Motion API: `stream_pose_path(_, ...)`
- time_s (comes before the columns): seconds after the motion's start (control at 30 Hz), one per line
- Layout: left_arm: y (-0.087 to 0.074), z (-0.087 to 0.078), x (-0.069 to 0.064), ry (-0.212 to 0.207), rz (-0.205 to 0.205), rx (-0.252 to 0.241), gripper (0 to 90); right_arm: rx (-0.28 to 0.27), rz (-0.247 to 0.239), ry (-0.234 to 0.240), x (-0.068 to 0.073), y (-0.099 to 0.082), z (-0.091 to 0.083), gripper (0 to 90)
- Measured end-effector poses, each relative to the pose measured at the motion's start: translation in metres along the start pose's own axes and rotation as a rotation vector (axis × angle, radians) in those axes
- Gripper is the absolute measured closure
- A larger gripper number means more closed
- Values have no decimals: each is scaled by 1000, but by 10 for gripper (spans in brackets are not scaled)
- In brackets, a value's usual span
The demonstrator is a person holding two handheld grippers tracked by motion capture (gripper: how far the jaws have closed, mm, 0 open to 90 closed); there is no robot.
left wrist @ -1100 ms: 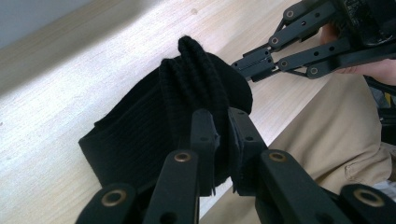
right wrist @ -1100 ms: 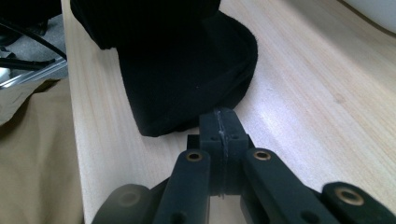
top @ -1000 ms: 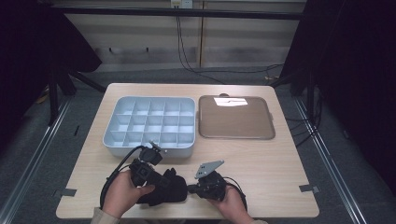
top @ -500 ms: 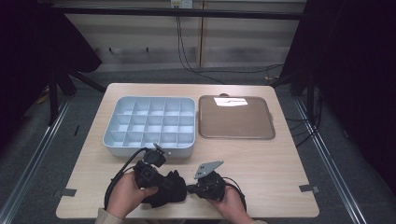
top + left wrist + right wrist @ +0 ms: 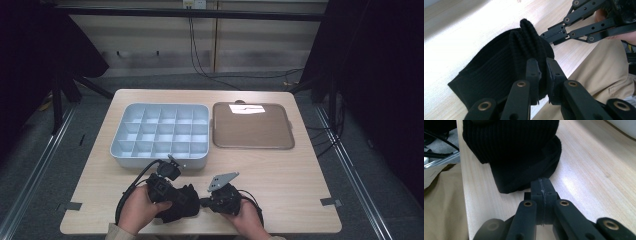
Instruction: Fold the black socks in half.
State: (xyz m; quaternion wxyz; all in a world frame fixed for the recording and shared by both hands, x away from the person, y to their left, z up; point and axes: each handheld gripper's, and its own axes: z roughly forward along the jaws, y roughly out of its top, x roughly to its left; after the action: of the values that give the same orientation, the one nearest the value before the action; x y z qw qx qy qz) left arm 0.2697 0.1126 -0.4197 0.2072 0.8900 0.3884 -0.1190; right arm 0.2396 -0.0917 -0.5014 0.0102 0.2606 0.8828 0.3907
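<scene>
**Black knit cloth pinched at the near edge of the tabletop**

From the high view, you work at a pale wooden tabletop (image 5: pixel 295 175) set on a grey floor, with dark curtains to both sides. A white compartment tray (image 5: pixel 159 134) sits at the far left of the top, and a brown flat tray (image 5: pixel 252 131) lies just beside it to the right. Your two hands come in at the near edge. The left tongs (image 5: pixel 176 200) and the right tongs (image 5: pixel 202 202) meet over a bunched black knit cloth (image 5: pixel 182 204) that lies between your hands, near the front edge of the top and well apart from both trays.

In the left gripper view, the wood runs bright behind the black ribbed cloth (image 5: pixel 506 67). Your left tongs (image 5: pixel 542 77) are clenched on a raised fold of it, with the knit pressed between the two pads. The right tongs (image 5: pixel 549 36) come in from the upper right, their tip touching the cloth's far side.

In the right gripper view, the table edge and your tan trousers (image 5: pixel 441 202) show at the left. The cloth (image 5: pixel 519 150) lies heaped just ahead. Your right tongs (image 5: pixel 541 187) are clenched pad against pad, tip at the cloth's hem; you cannot tell whether any thread is caught between them.
</scene>
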Motion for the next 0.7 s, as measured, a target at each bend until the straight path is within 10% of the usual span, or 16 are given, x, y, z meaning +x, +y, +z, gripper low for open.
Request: stream_pose_path(0.7, -1, 5, 1, -11, -1, -22, 753, 3, -1, -2, 1, 0, 0, 899)
